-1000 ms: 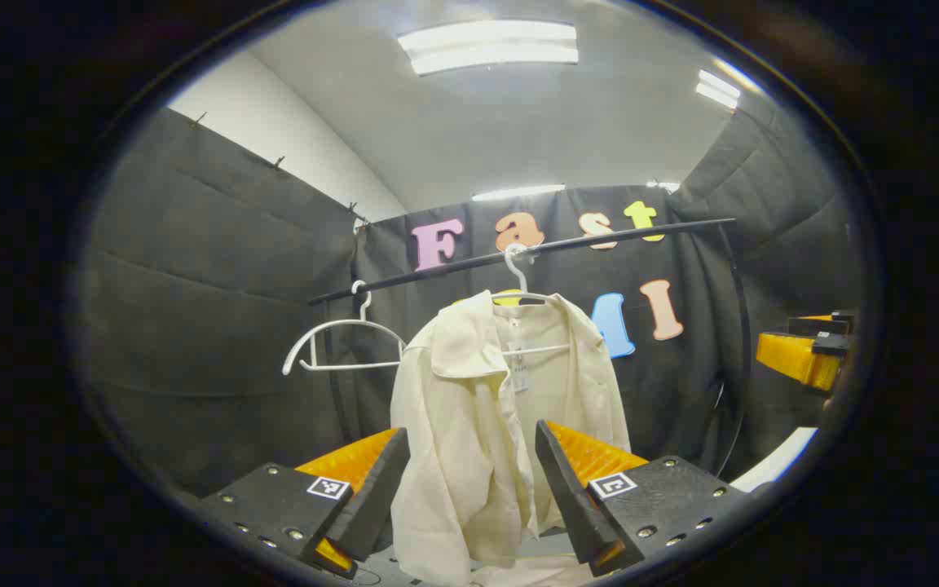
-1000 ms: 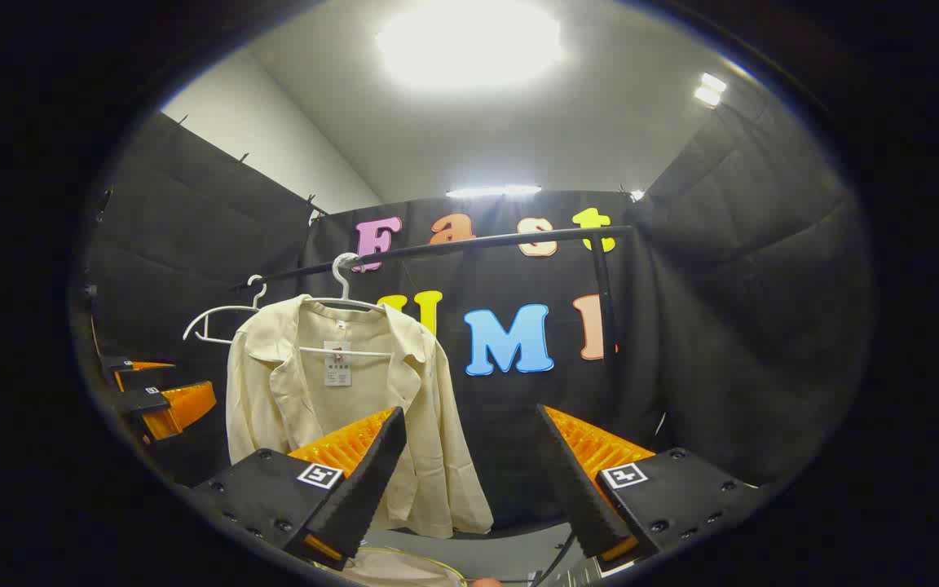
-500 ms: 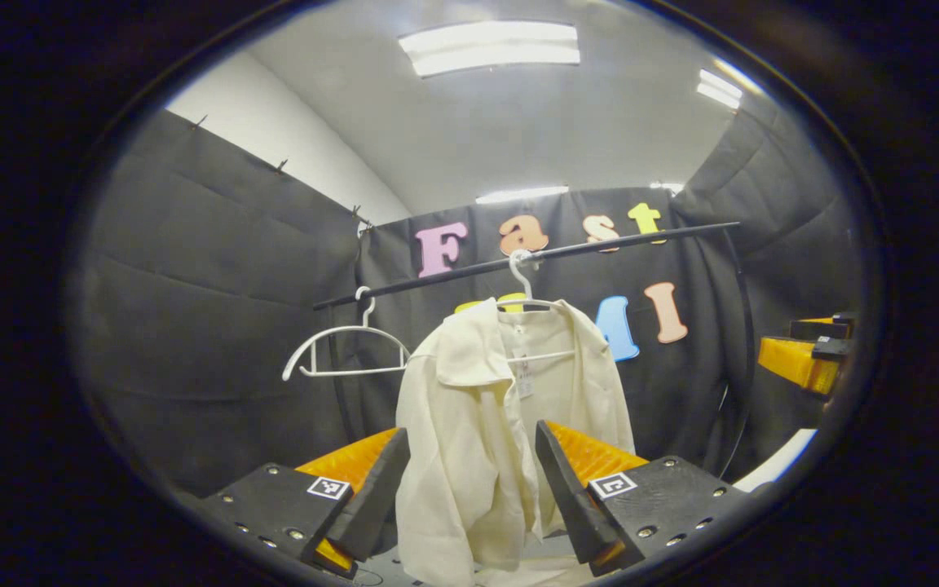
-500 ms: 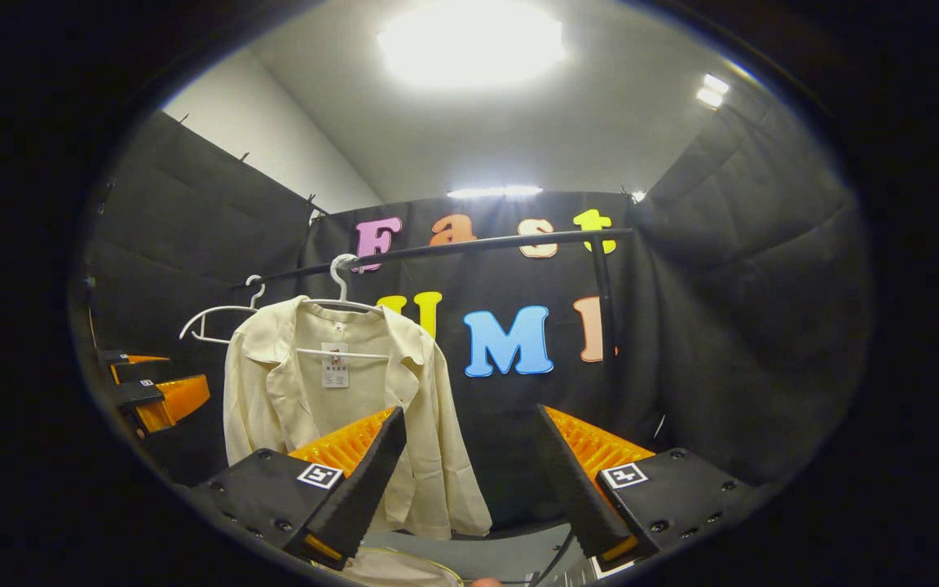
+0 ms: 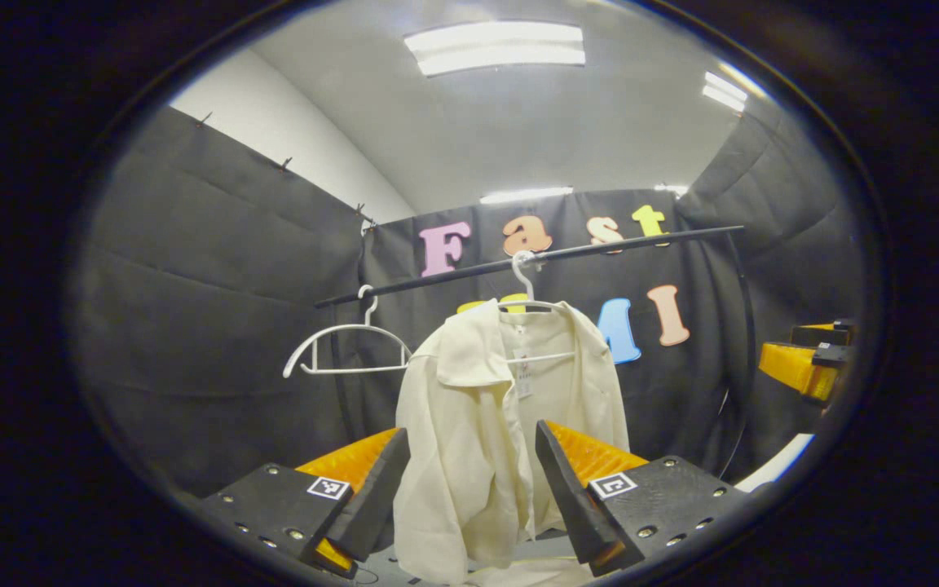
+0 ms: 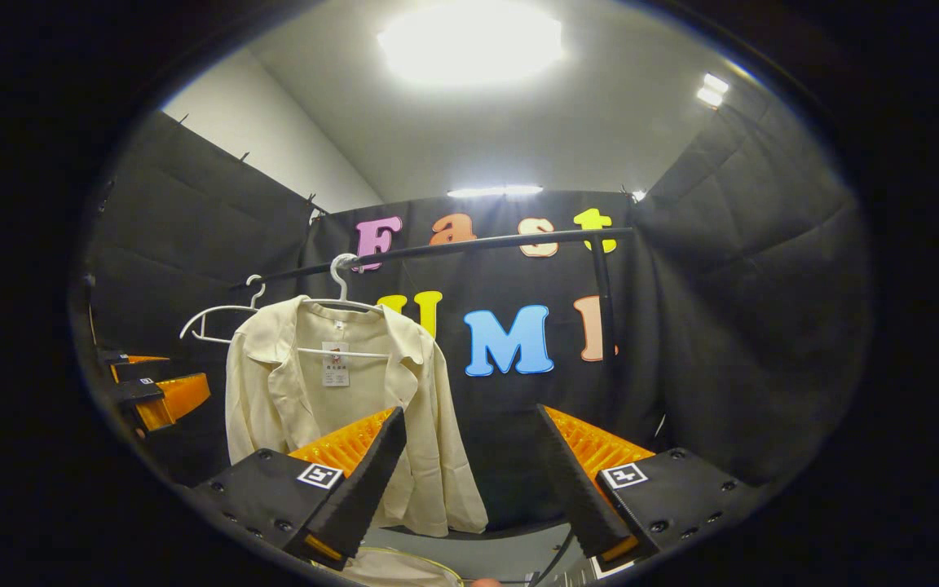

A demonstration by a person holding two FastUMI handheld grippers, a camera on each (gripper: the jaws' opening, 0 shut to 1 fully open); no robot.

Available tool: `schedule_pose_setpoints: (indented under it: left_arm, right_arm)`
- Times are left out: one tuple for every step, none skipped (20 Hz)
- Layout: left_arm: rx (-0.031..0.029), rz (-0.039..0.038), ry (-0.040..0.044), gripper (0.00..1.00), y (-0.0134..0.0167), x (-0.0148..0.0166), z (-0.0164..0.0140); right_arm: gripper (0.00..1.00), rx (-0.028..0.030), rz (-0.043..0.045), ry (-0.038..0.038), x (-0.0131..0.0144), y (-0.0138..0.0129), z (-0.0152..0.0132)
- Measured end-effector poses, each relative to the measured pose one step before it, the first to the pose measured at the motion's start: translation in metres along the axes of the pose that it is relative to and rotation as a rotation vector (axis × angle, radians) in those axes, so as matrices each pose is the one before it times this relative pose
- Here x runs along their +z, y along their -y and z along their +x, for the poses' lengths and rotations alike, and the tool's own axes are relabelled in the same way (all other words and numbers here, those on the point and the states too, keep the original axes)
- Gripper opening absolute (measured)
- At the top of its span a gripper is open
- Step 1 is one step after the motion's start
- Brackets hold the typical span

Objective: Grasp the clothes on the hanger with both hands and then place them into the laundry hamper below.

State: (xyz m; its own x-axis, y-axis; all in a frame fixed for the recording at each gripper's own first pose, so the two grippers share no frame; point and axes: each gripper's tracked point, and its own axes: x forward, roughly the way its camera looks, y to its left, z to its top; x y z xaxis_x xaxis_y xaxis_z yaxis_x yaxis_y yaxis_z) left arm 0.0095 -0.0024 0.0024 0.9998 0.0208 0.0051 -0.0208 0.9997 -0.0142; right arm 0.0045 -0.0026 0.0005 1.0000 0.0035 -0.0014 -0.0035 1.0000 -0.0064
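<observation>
Currently, both grippers stand off from the garment with nothing held. The left gripper (image 5: pixel 469 489) has its fingers spread wide apart, and the cream shirt (image 5: pixel 502 432) shows between them but well beyond, untouched. The right gripper (image 6: pixel 469 481) is likewise spread and empty, aimed to the right of the shirt (image 6: pixel 347 408), so the cloth lies behind its left finger only. The shirt hangs open-fronted on a white hanger (image 5: pixel 525 281) hooked over the black rail (image 5: pixel 535 254); a second, bare hanger (image 5: pixel 343 346) hangs beside it on the same rail. Compared with the views of a second ago, little has altered: the shirt sits marginally lower in the left gripper view, and the right gripper view is almost unchanged. Judgement: the approach has barely advanced, and the grasp is not yet begun. Pale material at the bottom edge of the right gripper view (image 6: pixel 388 571) may be the hamper's rim, but this cannot be confirmed. Next requirement, in my assessment: close both grippers in on the shoulders, the right one swinging left first.
</observation>
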Motion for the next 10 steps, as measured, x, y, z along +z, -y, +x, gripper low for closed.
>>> schedule_pose_setpoints:
  left_arm:
    - [0.00024,0.00193,0.00198,0.91,0.00023,0.00031,0.00076]
    - [0.00117,0.00134,0.00189,0.91,-0.00065,-0.00003,-0.00003]
    - [-0.00017,0.00052,0.00065,0.91,-0.00085,0.00040,0.00012]
    - [0.00053,-0.00022,0.00054,0.91,-0.00107,0.00053,-0.00337]
    - [-0.00091,-0.00104,-0.00083,0.91,-0.00119,0.00117,-0.00029]
    - [0.00007,-0.00083,-0.00071,0.91,-0.00176,-0.00071,-0.00153]
    - [-0.00003,-0.00057,-0.00006,0.91,-0.00106,0.00068,-0.00148]
    - [-0.00069,-0.00094,0.00100,0.91,-0.00044,-0.00105,-0.00107]
    - [-0.00081,-0.00165,-0.00153,0.91,-0.00098,-0.00012,0.00118]
    - [0.00111,-0.00405,-0.00198,0.91,-0.00207,-0.00141,0.00183]
  right_arm:
    - [0.99,0.00112,0.00035,-0.00059,-0.00023,-0.00068,0.00002]
    - [0.99,0.00013,0.00026,0.00136,0.00062,-0.00047,0.00070]
    - [0.99,0.00075,-0.00089,0.00079,-0.00051,-0.00094,-0.00065]
    - [0.99,0.00054,-0.00069,-0.00002,0.00033,-0.00029,0.00024]
    - [0.99,0.00188,0.00110,-0.00063,-0.00022,-0.00251,-0.00060]
    - [0.99,0.00139,0.00211,-0.00137,0.00002,-0.00120,0.00005]
    - [0.99,0.00245,0.00157,-0.00079,0.00007,-0.00169,0.00045]
    - [0.96,0.00045,0.00051,0.00055,0.00063,-0.00137,0.00016]
    - [0.97,0.00135,0.00072,-0.00077,0.00016,-0.00265,0.00134]
    - [0.99,0.00105,0.00018,0.00043,0.00023,-0.00250,0.00025]
